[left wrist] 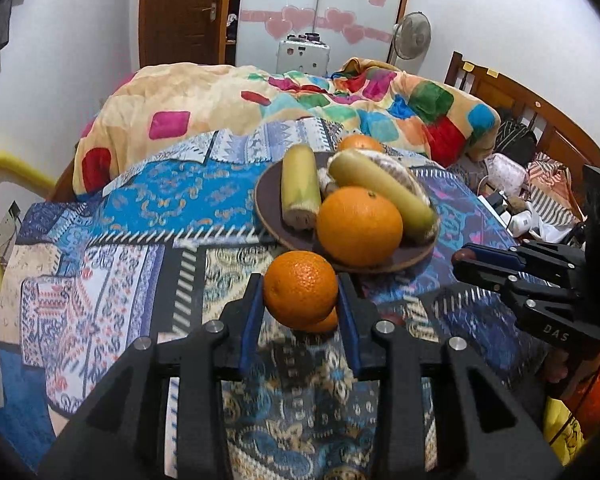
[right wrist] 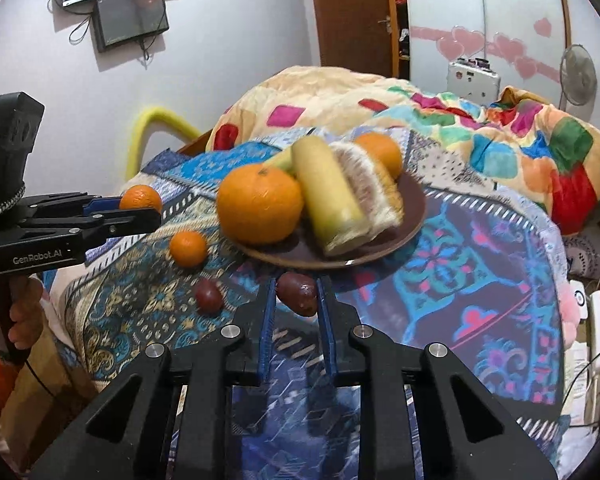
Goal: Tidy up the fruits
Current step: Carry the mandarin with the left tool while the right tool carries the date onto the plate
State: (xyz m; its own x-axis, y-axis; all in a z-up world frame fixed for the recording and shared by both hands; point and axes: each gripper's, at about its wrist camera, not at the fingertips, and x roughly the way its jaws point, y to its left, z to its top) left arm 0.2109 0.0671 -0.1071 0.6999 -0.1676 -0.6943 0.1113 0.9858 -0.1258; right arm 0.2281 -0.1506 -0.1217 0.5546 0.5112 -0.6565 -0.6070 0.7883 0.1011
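Jaws of left gripper [left wrist: 300, 294] clamped on small orange [left wrist: 300, 288], jaws of right gripper [right wrist: 297, 294] clamped on dark red fruit [right wrist: 297, 293]. Both held above bed, near plate [right wrist: 414, 200], which lies just ahead. Second small orange [right wrist: 188, 248] and dark fruit [right wrist: 208, 296] left on bedspread. Plate's far side hidden by piled fruit.

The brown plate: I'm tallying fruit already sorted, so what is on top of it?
On the brown plate lie a large orange, two corn cobs, a second orange behind them, and something netted. What lies beneath them is hidden.
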